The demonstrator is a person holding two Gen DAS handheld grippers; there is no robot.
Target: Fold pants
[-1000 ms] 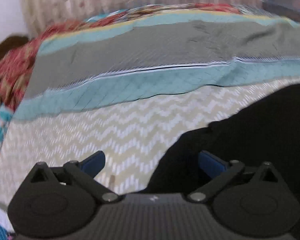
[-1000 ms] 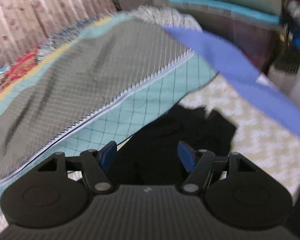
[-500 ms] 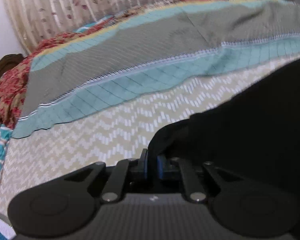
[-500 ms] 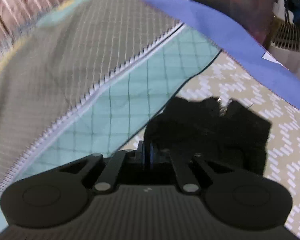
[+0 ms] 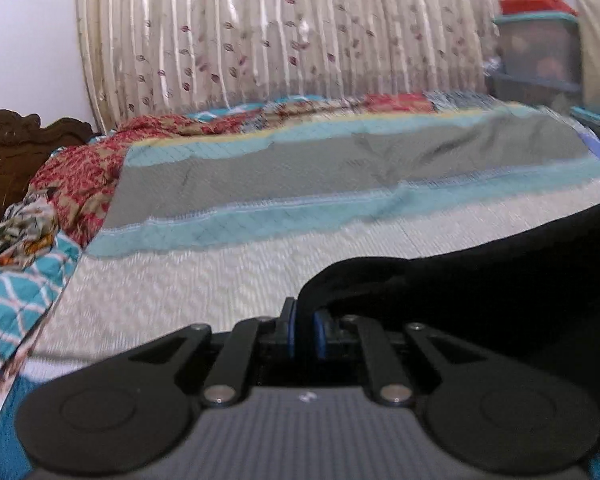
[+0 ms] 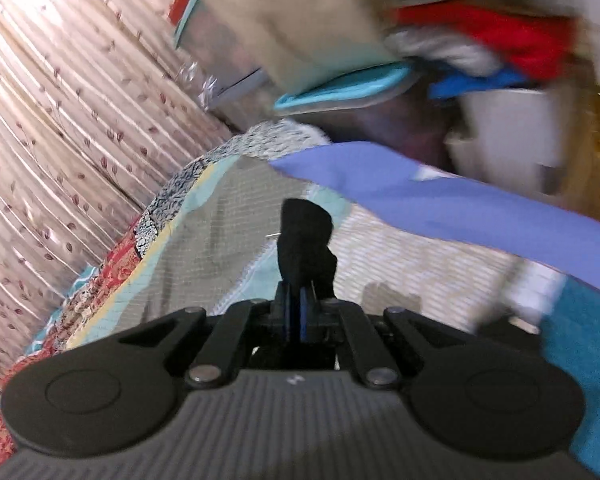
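Holding a fold of the black pants (image 5: 480,280) between its blue pads, the left gripper (image 5: 305,330) has its jaws almost closed, with only the thin cloth between them. From this pinch the dark fabric spreads to the right side of the left wrist view and hangs above the bed cover (image 5: 204,280), which is cream with a zigzag pattern near the gripper and has teal and grey bands further away. The right gripper (image 6: 296,314) also has its jaws nearly closed on the pants (image 6: 306,240); a narrow piece of black cloth stands up from between its pads, in front of the grey band of the cover (image 6: 220,224). A blue-violet sheet (image 6: 440,204) crosses the right wrist view diagonally, behind the held cloth. A pleated curtain (image 5: 284,40) with small leaf prints hangs behind the bed, and a red patterned cloth (image 5: 80,176) lies crumpled at the bed's left side, beside a dark wooden headboard (image 5: 12,152). Both views are blurred.
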